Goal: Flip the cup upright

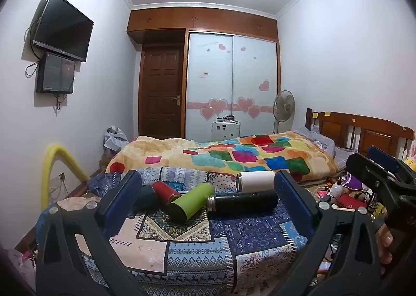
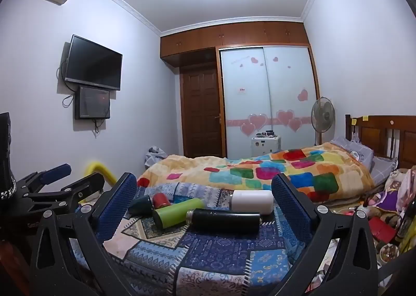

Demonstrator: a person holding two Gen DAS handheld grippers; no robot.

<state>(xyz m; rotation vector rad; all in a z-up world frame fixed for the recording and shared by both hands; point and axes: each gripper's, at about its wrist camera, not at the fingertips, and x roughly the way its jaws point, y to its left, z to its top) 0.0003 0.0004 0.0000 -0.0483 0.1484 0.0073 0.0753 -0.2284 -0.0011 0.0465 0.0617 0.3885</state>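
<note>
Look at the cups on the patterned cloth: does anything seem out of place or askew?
Yes. All five lie on their sides instead of standing: the black cup, white cup, green cup, red cup and dark teal cup. Nothing looks spilled. Both grippers are open, holding nothing.

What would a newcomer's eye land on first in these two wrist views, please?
Probably the cluster of cups lying on their sides on the patterned cloth: the green cup, black cup, white cup and red cup. Both the left gripper and right gripper hang open before them, with the colourful blanket behind.
</note>
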